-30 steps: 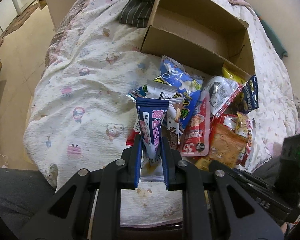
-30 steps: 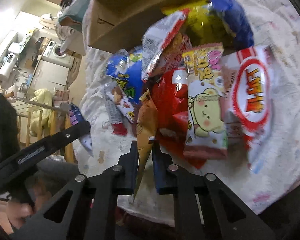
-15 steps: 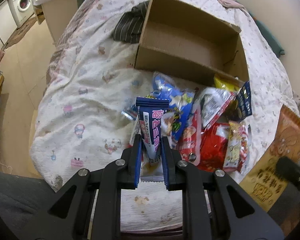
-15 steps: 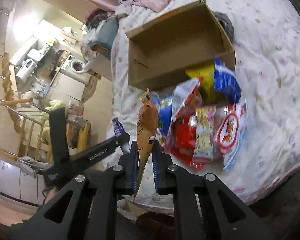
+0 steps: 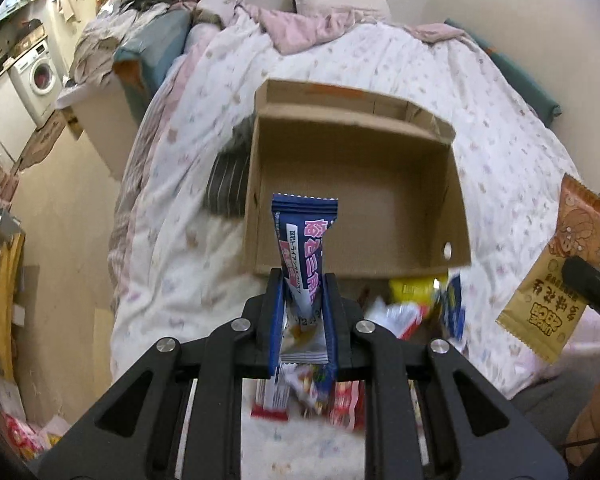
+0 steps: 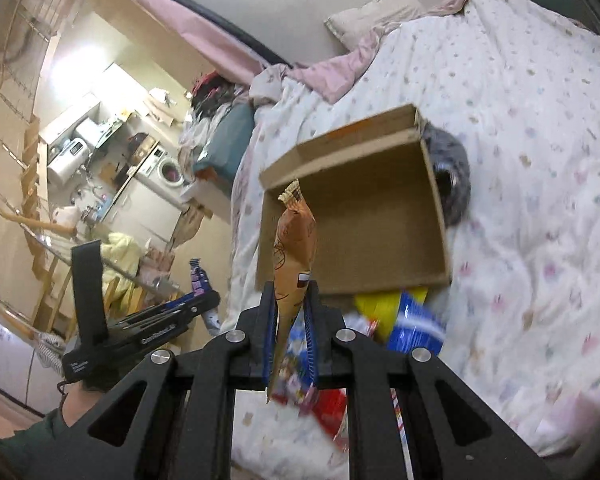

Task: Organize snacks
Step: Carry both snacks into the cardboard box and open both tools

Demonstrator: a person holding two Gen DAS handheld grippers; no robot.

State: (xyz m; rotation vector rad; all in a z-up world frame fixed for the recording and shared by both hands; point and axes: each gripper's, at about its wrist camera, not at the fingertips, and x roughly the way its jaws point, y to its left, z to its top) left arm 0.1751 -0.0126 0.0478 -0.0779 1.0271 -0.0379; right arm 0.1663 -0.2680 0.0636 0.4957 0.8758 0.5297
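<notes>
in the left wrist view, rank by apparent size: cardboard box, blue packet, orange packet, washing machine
1. cardboard box
2. blue packet and orange packet: look alike, and both are near the camera, so unranked
3. washing machine, though it stands far off

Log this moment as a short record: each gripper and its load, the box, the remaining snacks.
left gripper: shut on blue snack packet, raised in front of the box
right gripper: shut on orange snack packet
cardboard box: open on the bed, no snacks visible inside
snack pile: on the bed beside the box's near wall
</notes>
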